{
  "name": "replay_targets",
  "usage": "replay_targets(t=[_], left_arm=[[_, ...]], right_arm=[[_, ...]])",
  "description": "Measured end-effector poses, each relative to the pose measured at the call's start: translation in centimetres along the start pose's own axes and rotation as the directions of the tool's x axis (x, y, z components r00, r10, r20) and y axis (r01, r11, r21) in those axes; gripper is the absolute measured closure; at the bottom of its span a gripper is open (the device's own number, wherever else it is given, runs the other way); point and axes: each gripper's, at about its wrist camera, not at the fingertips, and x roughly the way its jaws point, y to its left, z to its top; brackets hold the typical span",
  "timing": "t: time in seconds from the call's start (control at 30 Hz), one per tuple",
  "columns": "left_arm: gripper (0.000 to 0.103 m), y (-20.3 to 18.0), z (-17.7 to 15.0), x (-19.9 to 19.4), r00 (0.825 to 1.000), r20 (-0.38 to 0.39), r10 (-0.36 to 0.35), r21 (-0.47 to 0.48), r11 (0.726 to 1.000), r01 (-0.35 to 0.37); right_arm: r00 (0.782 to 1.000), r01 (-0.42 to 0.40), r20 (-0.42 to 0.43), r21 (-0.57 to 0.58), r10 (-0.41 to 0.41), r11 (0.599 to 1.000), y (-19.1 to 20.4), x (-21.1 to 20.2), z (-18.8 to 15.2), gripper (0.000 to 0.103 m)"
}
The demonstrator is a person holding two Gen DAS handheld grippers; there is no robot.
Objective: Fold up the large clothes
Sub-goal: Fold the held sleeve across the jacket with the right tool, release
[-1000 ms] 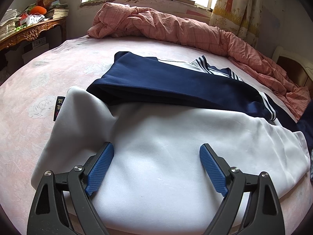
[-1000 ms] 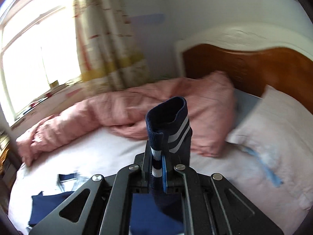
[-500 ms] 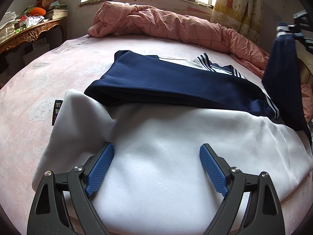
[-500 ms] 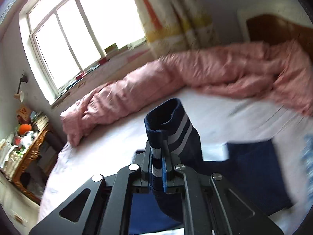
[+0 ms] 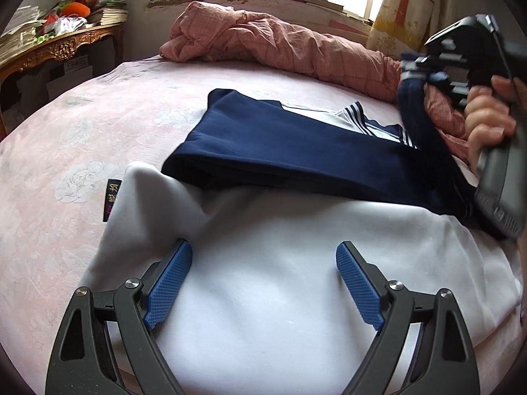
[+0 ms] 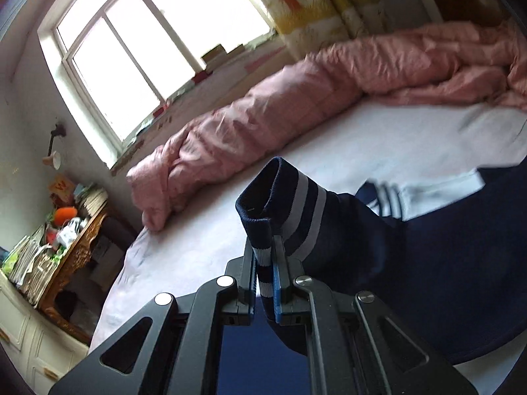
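A navy and white sweatshirt (image 5: 283, 283) lies spread on the pink bed, one navy sleeve (image 5: 296, 151) folded across its chest. My left gripper (image 5: 263, 279) hovers wide open over the white body, nothing between its blue pads. My right gripper (image 6: 265, 283) is shut on the striped cuff (image 6: 280, 197) of the other navy sleeve. In the left wrist view that gripper (image 5: 411, 65) comes in from the right in a person's hand (image 5: 487, 121), and the lifted sleeve (image 5: 425, 144) hangs from it down to the garment.
A crumpled pink quilt (image 5: 290, 42) lies along the far side of the bed under the window (image 6: 158, 39). A carved wooden side table (image 5: 56, 49) piled with books and clutter stands at the left. Bare pink sheet (image 5: 82, 125) lies left of the sweatshirt.
The right gripper has swung in over the bed with the cuff, and its view has turned from the headboard to the window. The sleeve has lifted and come leftward. The left gripper has stayed put.
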Motion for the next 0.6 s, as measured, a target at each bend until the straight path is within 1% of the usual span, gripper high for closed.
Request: replay_targets(t=[0.1,0.2,0.27,0.3,0.4,0.43,0.47,0.5,0.53,0.57,0.6], left_arm=[[0.015,0.1,0.1,0.1,1.000,-0.003,0.007,0.004,1.000,-0.007],[0.015,0.2,0.2,0.2,1.000,-0.006,0.009,0.004,1.000,-0.009],[0.015,0.1,0.1,0.1,1.000,-0.006,0.010,0.005,1.000,-0.010],[0.015,0.1,0.1,0.1,1.000,-0.006,0.010,0.005,1.000,-0.010],[0.015,0.1,0.1,0.1,1.000,-0.005,0.012,0.008,1.000,-0.012],[0.015,0.1,0.1,0.2,1.000,-0.006,0.012,0.008,1.000,-0.012],[0.015,0.1,0.1,0.2,1.000,-0.006,0.012,0.007,1.000,-0.012],[0.015,0.1,0.1,0.2,1.000,-0.006,0.012,0.007,1.000,-0.012],[0.015,0.1,0.1,0.2,1.000,-0.006,0.012,0.007,1.000,-0.012],[0.015,0.1,0.1,0.2,1.000,-0.005,0.012,0.007,1.000,-0.012],[0.015,0.1,0.2,0.2,1.000,-0.005,0.013,0.007,1.000,-0.013]], right_arm=[[0.998,-0.004,-0.068,-0.091,-0.002,0.996,1.4,1.8,-2.2,0.094],[0.996,-0.017,-0.090,-0.162,0.002,0.987,2.0,2.3,-3.8,0.094],[0.991,-0.045,-0.132,-0.177,0.022,0.983,2.1,2.9,-4.4,0.094],[0.986,-0.058,-0.166,-0.176,0.029,0.983,1.9,3.4,-4.7,0.094],[0.968,-0.061,-0.251,-0.180,0.014,0.982,1.2,4.7,-5.6,0.091],[0.959,-0.062,-0.282,-0.189,0.007,0.980,0.9,4.9,-5.9,0.087],[0.955,-0.068,-0.298,-0.196,0.007,0.978,0.6,4.9,-6.1,0.081],[0.954,-0.073,-0.299,-0.203,0.009,0.977,0.3,4.5,-6.1,0.077],[0.958,-0.074,-0.287,-0.213,0.010,0.974,0.0,3.9,-6.1,0.064],[0.962,-0.072,-0.272,-0.222,0.009,0.972,-0.2,3.3,-6.0,0.049],[0.968,-0.069,-0.250,-0.235,0.009,0.970,-0.5,2.4,-5.8,0.047]])
